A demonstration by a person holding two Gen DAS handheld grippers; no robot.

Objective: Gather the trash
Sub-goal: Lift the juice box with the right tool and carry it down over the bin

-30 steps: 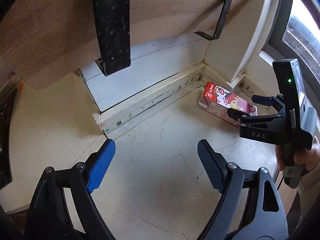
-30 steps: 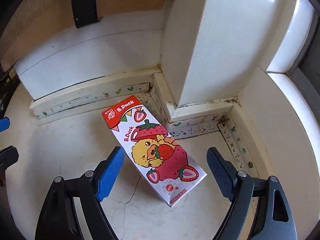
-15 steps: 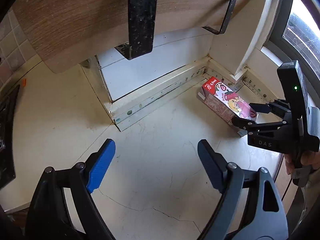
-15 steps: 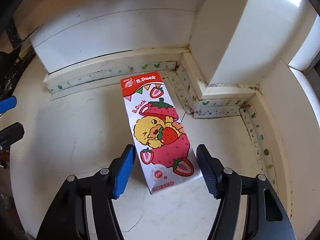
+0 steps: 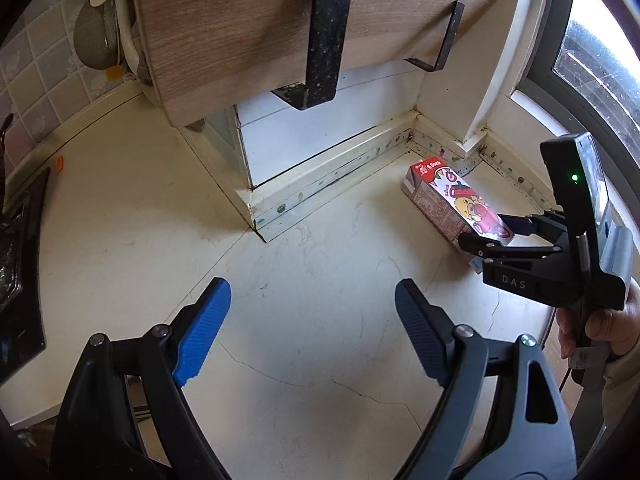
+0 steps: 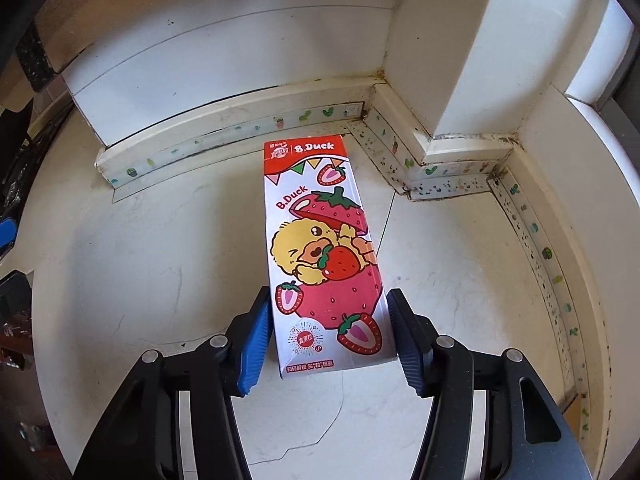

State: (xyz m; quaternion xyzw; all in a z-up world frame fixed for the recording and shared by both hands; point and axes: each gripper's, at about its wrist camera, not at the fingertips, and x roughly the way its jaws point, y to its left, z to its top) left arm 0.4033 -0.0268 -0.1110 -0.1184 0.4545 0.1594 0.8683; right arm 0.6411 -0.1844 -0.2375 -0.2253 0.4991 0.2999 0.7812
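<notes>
A red and white B.Duck strawberry drink carton (image 6: 320,248) lies flat on the cream counter in the corner by the wall. My right gripper (image 6: 328,340) has its blue pads on both sides of the carton's near end, closed onto it or nearly so. In the left wrist view the carton (image 5: 452,204) lies at the right with the right gripper (image 5: 490,234) around its near end. My left gripper (image 5: 308,336) is open and empty, over bare counter, well left of the carton.
A wooden shelf (image 5: 280,28) on black brackets (image 5: 324,40) hangs over the counter. A white wall box with taped skirting (image 6: 224,136) runs behind the carton. A window (image 5: 600,60) is at the right. A dark stove edge (image 5: 20,248) is at far left.
My right gripper has moved forward onto the carton and narrowed around its near end. My left gripper has drawn back and left, widening its view.
</notes>
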